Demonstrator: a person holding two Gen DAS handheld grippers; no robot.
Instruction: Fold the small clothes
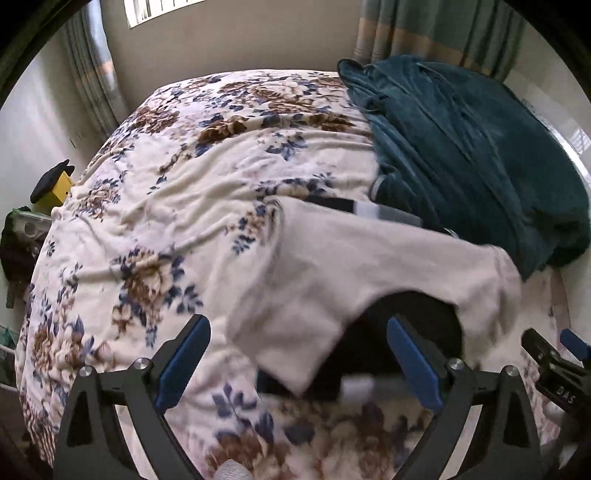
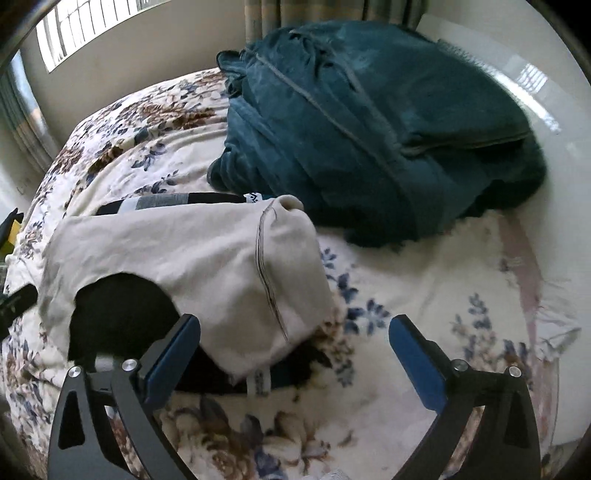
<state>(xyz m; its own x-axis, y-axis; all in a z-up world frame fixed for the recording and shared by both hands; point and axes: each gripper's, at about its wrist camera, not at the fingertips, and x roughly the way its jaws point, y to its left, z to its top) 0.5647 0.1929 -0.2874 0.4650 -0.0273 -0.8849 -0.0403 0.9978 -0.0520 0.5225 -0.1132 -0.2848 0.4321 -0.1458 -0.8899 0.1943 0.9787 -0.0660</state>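
Blue pads line both tools: the left gripper [image 1: 299, 354] and the right gripper [image 2: 295, 350] each hang with fingers spread wide, gripping nothing. Just ahead of them lies the cream garment [image 1: 362, 258] [image 2: 184, 251], spread over a black garment [image 1: 406, 325] [image 2: 118, 314] on the floral bedspread [image 1: 184, 184] [image 2: 406, 369]. A small white tag [image 2: 260, 382] shows at the cream piece's near edge; its print is too blurred to read. The right tool's body carries pale letters, seemingly "DAS". Beyond sits a heaped teal blanket [image 1: 461, 147] [image 2: 369, 129], with curtains [image 1: 436, 33] behind.
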